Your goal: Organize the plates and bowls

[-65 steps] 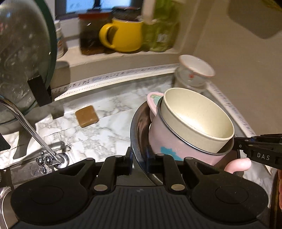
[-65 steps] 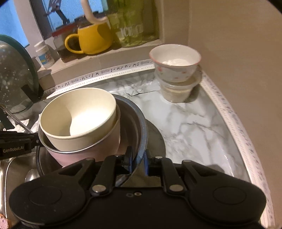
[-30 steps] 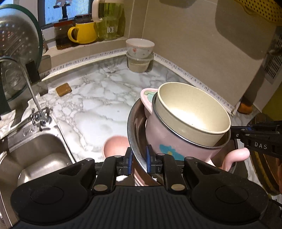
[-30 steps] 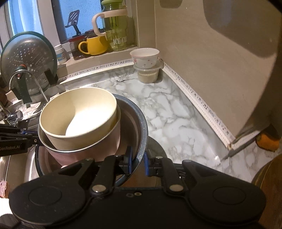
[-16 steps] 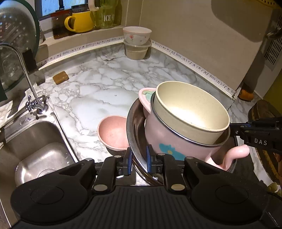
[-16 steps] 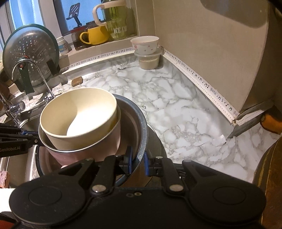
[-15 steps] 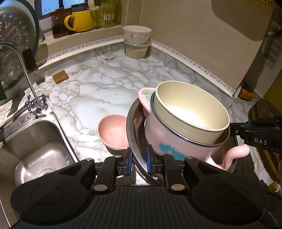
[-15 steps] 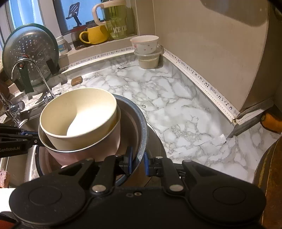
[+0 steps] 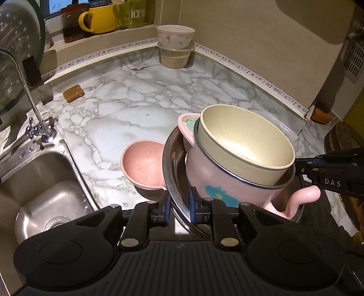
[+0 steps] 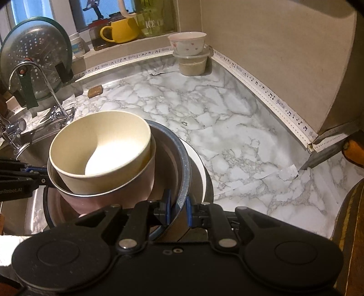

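Note:
A steel bowl (image 9: 169,164) (image 10: 184,159) carries a pink two-handled pot (image 9: 213,179) with a cream bowl (image 9: 245,145) (image 10: 100,150) nested inside it. My left gripper (image 9: 179,205) is shut on the steel bowl's near rim. My right gripper (image 10: 177,206) is shut on the opposite rim, and it shows at the right edge of the left wrist view as a black arm (image 9: 329,173). The stack hangs above the marble counter (image 9: 141,109). A small pink bowl (image 9: 143,164) sits on the counter just left of the stack. Under the stack a white plate's edge (image 10: 200,168) shows.
A steel sink (image 9: 43,189) with a tap (image 9: 34,123) lies to the left. A flowered bowl (image 9: 176,36) on a lidded tub (image 9: 176,57) stands in the far corner. A brown soap bar (image 9: 73,93), a yellow mug (image 9: 97,19) and a glass lid (image 10: 34,59) line the back.
Both grippers have carried the stack back from the far corner and downward. The sink and the small pink bowl have come into view beside the stack.

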Demonstrator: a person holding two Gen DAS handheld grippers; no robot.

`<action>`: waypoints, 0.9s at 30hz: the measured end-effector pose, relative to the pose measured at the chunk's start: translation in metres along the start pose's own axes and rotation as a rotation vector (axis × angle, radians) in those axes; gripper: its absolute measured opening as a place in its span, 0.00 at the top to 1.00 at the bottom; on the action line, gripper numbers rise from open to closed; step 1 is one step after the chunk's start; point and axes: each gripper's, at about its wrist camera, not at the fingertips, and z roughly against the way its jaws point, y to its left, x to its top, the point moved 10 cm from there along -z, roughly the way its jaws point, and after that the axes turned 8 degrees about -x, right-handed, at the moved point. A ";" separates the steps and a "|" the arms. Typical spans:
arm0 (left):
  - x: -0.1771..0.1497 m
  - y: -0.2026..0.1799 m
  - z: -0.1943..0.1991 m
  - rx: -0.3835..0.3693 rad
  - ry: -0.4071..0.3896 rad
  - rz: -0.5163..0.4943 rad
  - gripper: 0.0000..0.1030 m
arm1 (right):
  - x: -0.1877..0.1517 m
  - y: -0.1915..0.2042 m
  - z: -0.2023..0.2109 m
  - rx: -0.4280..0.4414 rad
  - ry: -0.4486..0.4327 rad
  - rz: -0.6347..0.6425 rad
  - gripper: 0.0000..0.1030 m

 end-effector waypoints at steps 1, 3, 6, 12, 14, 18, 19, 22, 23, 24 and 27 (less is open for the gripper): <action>0.001 0.000 -0.001 0.002 0.002 -0.002 0.85 | 0.000 -0.001 -0.001 0.002 -0.003 0.001 0.86; 0.001 0.001 -0.002 0.006 0.008 -0.003 0.85 | 0.001 -0.002 -0.002 0.005 -0.007 0.002 0.86; 0.001 0.002 -0.002 -0.002 0.014 0.012 0.85 | 0.003 -0.001 -0.001 0.008 -0.012 0.009 0.85; 0.002 0.004 -0.003 0.002 0.020 0.021 0.83 | 0.003 0.002 -0.002 0.018 0.003 0.040 0.80; 0.001 0.004 -0.003 -0.001 0.029 0.035 0.83 | 0.001 0.003 -0.001 0.017 0.008 0.053 0.80; 0.000 0.002 0.001 0.005 0.040 0.049 0.82 | -0.002 0.003 0.000 0.040 0.020 0.054 0.79; 0.000 0.001 0.002 0.008 0.041 0.051 0.82 | -0.003 0.002 0.001 0.043 0.019 0.055 0.79; -0.002 -0.001 0.005 0.022 0.051 0.052 0.76 | -0.003 0.001 0.003 0.055 0.013 0.062 0.76; -0.002 -0.002 0.006 0.024 0.051 0.049 0.74 | -0.003 0.001 0.004 0.057 0.007 0.063 0.74; -0.003 -0.002 0.007 0.027 0.049 0.046 0.73 | -0.004 0.001 0.005 0.057 0.004 0.062 0.74; -0.003 -0.002 0.013 0.022 0.042 0.048 0.73 | -0.005 0.001 0.007 0.066 0.000 0.053 0.71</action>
